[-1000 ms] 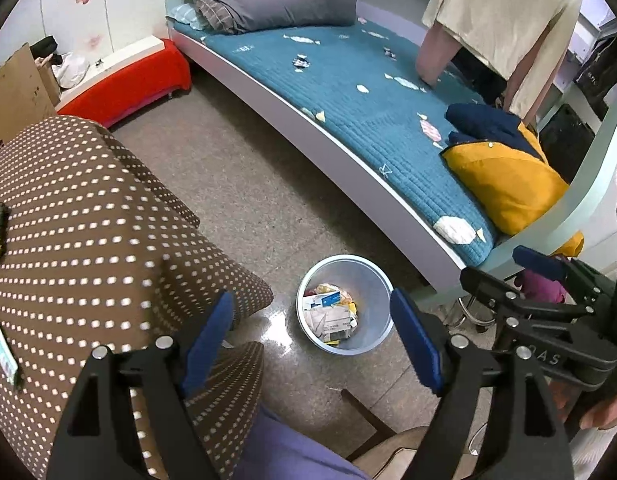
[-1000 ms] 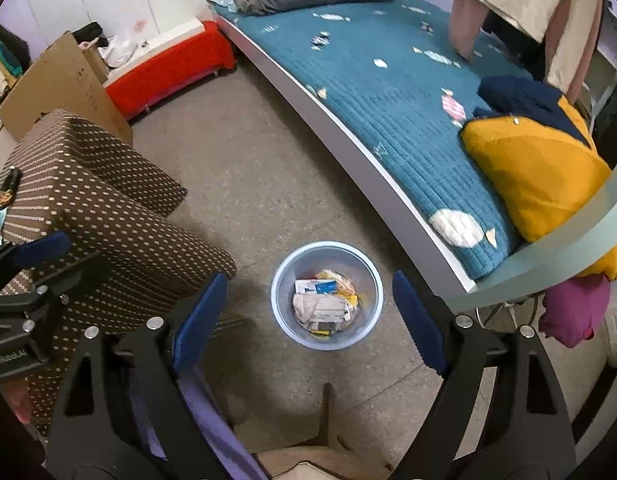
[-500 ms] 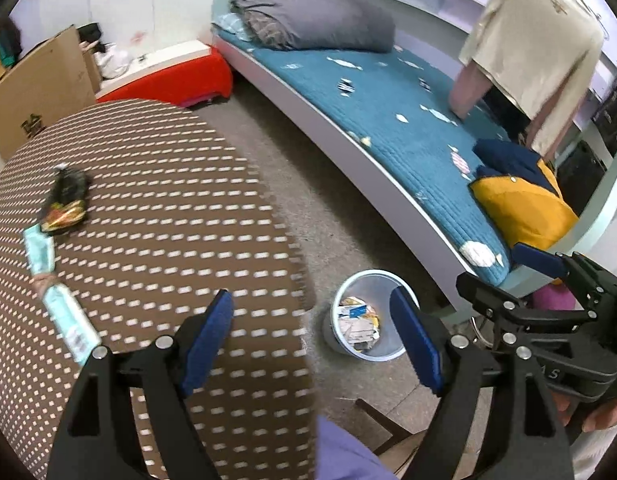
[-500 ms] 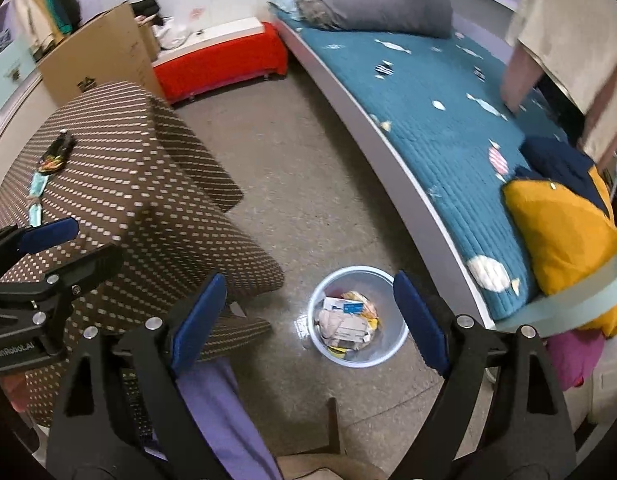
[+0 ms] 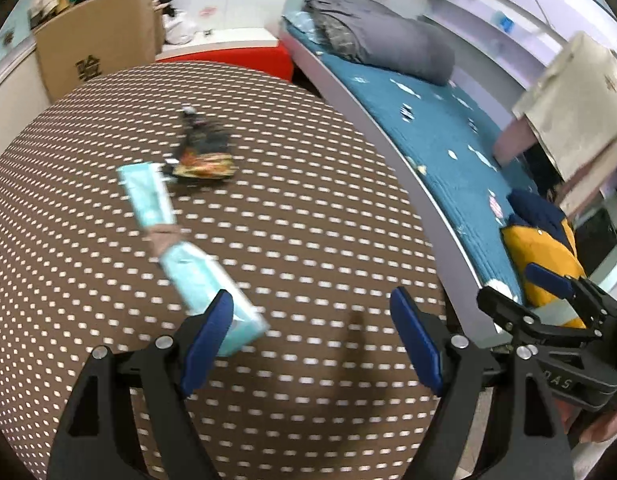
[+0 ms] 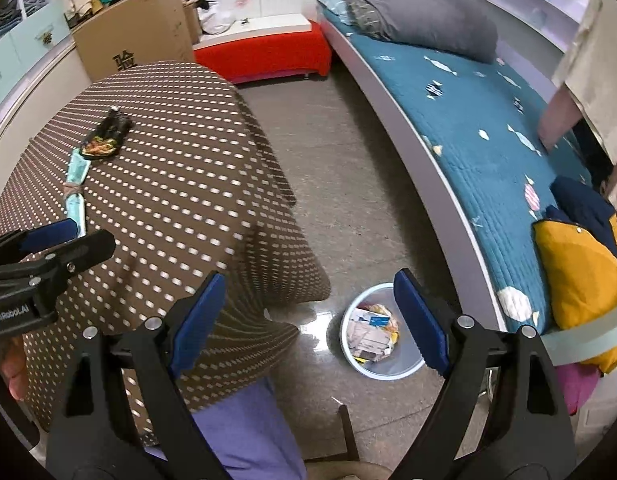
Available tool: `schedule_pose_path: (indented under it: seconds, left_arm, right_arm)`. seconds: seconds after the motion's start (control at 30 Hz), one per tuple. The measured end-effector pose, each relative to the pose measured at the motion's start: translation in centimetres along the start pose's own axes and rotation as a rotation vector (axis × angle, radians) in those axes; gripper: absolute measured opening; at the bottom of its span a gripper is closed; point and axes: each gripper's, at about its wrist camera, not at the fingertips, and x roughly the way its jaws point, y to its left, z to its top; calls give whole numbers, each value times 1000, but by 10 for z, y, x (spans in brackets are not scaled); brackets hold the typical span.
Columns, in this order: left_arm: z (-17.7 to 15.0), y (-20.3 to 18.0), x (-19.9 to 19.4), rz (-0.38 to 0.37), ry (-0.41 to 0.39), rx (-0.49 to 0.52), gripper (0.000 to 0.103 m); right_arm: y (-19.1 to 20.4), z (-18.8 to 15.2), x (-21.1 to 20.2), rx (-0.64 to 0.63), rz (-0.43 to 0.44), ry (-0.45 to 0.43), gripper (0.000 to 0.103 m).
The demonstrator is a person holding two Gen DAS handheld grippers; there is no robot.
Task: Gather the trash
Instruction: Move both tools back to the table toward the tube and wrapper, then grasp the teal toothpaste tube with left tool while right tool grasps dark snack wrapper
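On a brown table with white dashes (image 5: 308, 240) lie two light-teal wrappers (image 5: 196, 252) joined end to end and a dark snack wrapper (image 5: 202, 160). My left gripper (image 5: 312, 340) hangs open above the table, its left pad just over the near teal wrapper's end, nothing held. In the right wrist view the same wrappers (image 6: 74, 192) and dark wrapper (image 6: 104, 140) sit at the table's far left. My right gripper (image 6: 308, 320) is open and empty over the table's edge, beside a pale blue bin (image 6: 378, 332) of paper trash on the floor.
A bed with a teal quilt (image 6: 468, 128), grey pillow (image 6: 420, 16) and yellow-navy garment (image 6: 580, 264) runs along the right. A red bench (image 6: 264, 54) and cardboard box (image 6: 136, 32) stand at the back. Purple-clad legs (image 6: 244, 432) show at the bottom.
Both grippers have swung left from the floor bin toward the table. The table top and its wrappers now fill the left wrist view, and the bin has slid out of it.
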Motion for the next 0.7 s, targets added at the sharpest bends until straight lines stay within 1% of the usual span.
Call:
schedule_pose_path:
  seconds: [0.17, 0.33, 0.37, 0.43, 0.47, 0.5, 0.53, 0.57, 0.6, 0.67, 0.7]
  left_arm:
    - [6, 28, -1, 26, -5, -45, 80]
    - [15, 50, 8, 91, -3, -79, 80]
    - [18, 51, 8, 97, -19, -69, 81]
    - [21, 51, 11, 124, -15, -53, 80]
    - [23, 50, 13, 132, -14, -41, 76]
    - [25, 48, 14, 182, -34, -12, 52]
    - [25, 47, 15, 247, -45, 5, 34]
    - [26, 49, 15, 285, -52, 7, 19]
    - [28, 53, 14, 269, -50, -8, 18]
    - [30, 65, 9, 208, -41, -52, 18]
    - [31, 72, 8, 197, -40, -65, 18]
  right_arm:
    - [23, 10, 4, -30, 23, -2, 85]
    - [43, 23, 10, -66, 46, -4, 85]
    - [46, 25, 12, -70, 50, -4, 85]
    - [52, 29, 17, -77, 59, -1, 85]
    - [55, 32, 19, -79, 61, 0, 85]
    - [56, 34, 22, -79, 66, 0, 85]
    - [59, 37, 24, -80, 71, 3, 85]
    - [62, 39, 27, -79, 78, 8, 85]
    - [64, 41, 28, -79, 82, 10, 85]
    - [70, 46, 30, -84, 94, 7, 85]
    - [73, 48, 30, -88, 99, 5, 85]
